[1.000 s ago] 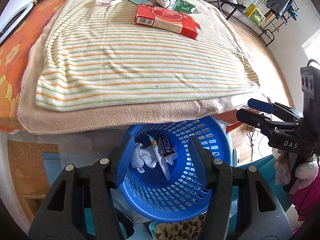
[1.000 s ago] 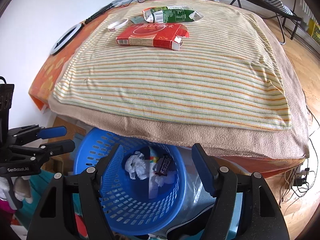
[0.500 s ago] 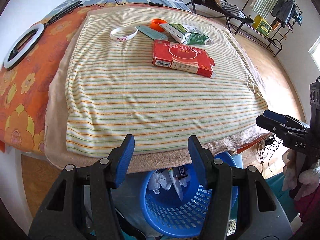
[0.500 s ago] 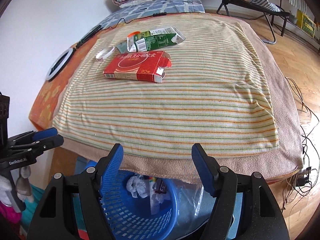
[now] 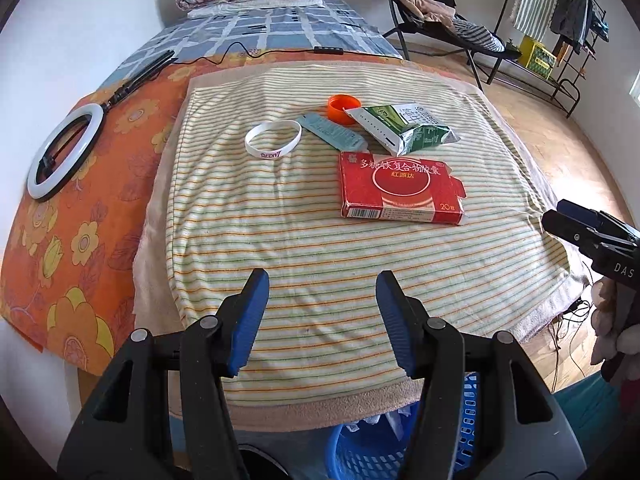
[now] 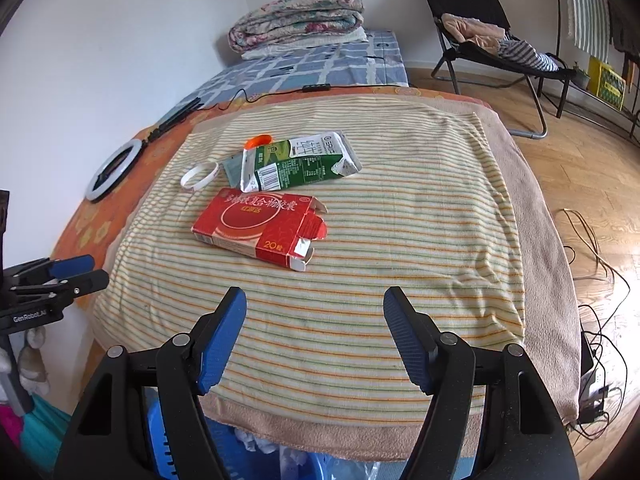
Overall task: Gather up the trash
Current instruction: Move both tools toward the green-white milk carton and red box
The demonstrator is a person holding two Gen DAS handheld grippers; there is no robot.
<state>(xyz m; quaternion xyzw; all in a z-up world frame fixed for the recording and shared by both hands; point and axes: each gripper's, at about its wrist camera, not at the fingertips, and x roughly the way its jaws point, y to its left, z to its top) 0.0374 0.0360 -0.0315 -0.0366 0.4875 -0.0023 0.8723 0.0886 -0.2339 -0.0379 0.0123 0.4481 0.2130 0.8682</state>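
Two empty, parted grippers, left gripper (image 5: 320, 320) and right gripper (image 6: 314, 334), face a flattened red carton (image 5: 400, 190).

Both views have been raised and tipped up from the blue basket (image 5: 400, 444), which earlier filled the lower middle of each frame and is now reduced to a sliver at the bottom edge. The striped cloth (image 5: 304, 240) now fills the middle, and the red box (image 6: 260, 226) is brought nearer the centre.
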